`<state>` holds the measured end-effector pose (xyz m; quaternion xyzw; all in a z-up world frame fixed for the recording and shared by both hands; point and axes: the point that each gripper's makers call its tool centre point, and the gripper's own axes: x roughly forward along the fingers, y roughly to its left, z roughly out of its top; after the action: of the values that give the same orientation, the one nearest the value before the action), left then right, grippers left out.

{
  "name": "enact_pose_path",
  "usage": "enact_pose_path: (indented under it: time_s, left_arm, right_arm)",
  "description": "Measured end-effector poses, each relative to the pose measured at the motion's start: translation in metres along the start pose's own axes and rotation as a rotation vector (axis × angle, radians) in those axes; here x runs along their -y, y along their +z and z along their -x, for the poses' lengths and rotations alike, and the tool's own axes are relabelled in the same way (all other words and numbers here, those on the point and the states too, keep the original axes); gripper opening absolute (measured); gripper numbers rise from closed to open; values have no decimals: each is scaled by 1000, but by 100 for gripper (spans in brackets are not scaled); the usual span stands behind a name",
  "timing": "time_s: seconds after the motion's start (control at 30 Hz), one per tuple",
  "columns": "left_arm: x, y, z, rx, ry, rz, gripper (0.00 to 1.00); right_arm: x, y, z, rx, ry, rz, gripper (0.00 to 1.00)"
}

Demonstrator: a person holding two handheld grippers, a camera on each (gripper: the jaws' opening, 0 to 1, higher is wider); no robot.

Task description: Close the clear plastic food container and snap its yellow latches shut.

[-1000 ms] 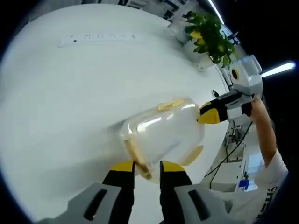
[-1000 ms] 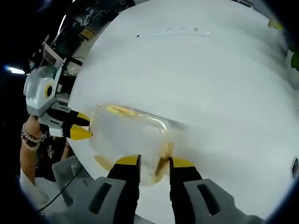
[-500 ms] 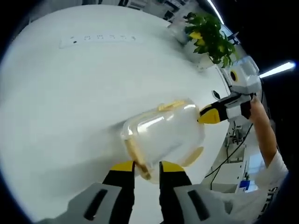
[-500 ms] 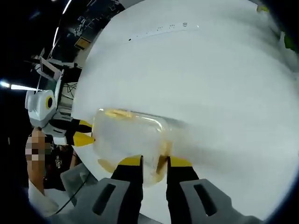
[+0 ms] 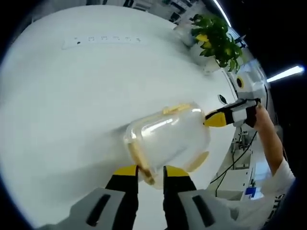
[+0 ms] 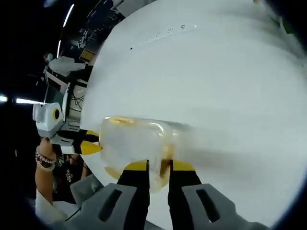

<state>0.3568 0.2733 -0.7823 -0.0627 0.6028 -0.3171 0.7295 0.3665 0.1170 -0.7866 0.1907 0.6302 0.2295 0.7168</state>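
Note:
A clear plastic container (image 5: 168,139) with yellow latches lies on its side on the white table (image 5: 72,105). In the left gripper view my left gripper (image 5: 151,171) is shut on the yellow latch (image 5: 142,163) at the container's near end. My right gripper (image 5: 214,120) comes in from the right and touches the far end. In the right gripper view the container (image 6: 134,143) lies just above my right gripper (image 6: 158,166), whose jaws stand close together on the yellow latch (image 6: 164,155) at that end. The left gripper (image 6: 91,146) meets the opposite end from the left.
A white power strip (image 5: 103,40) (image 6: 160,34) lies far back on the table. A potted plant (image 5: 216,38) stands at the table's back right edge. A person's arm (image 5: 268,139) and hand (image 6: 45,158) hold the grippers past the table edge.
The right gripper's jaws have drawn closer together on the latch, and the right gripper view has tilted. The left gripper and the container have stayed put.

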Motion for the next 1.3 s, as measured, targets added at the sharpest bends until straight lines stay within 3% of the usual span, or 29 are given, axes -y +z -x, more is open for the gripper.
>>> enact_pose_path:
  time_s: [0.13, 0.27, 0.37, 0.53, 0.6, 0.67, 0.73, 0.8, 0.87, 0.9, 1.0, 1.17, 1.3]
  left_arm:
    - [-1, 0, -2, 16, -4, 2, 12]
    - [0, 1, -2, 2, 5, -42, 12]
    - [-2, 0, -1, 11, -5, -29, 13]
    - [-2, 2, 0, 24, 8, -88, 14]
    - [-2, 4, 1, 43, 20, -139, 14]
    - [-1, 3, 2, 51, 25, -139, 14]
    - [-2, 7, 4, 86, 39, -189, 14]
    - [3, 9, 10, 114, 26, -180, 15]
    - [7, 23, 19, 214, 23, -203, 13]
    - [11, 30, 24, 265, 14, -222, 12]
    - [18, 39, 33, 344, 3, -239, 11]
    - [25, 44, 37, 393, 52, -383, 11]
    - [34, 38, 32, 382, 26, -402, 12]
  right_arm:
    - [-1, 3, -4, 21, -8, 3, 8]
    - [-3, 3, -4, 27, -39, 103, 10]
    - [-6, 1, -4, 24, -47, 141, 11]
    - [-8, 1, -2, 31, -93, 292, 13]
    - [-11, -1, 0, 33, -117, 380, 15]
    - [-12, -3, 1, 26, -131, 465, 15]
    - [-13, -6, 3, 14, -151, 500, 15]
    - [-14, -7, 5, 11, -166, 543, 14]
    - [-16, 4, 9, 28, -168, 574, 14]
    - [-24, 8, 12, 68, -138, 597, 12]
    - [-43, 11, 19, 108, -70, 586, 11]
    - [-58, 24, 21, 150, -34, 656, 10]
    - [-62, 25, 17, 145, -13, 694, 7]
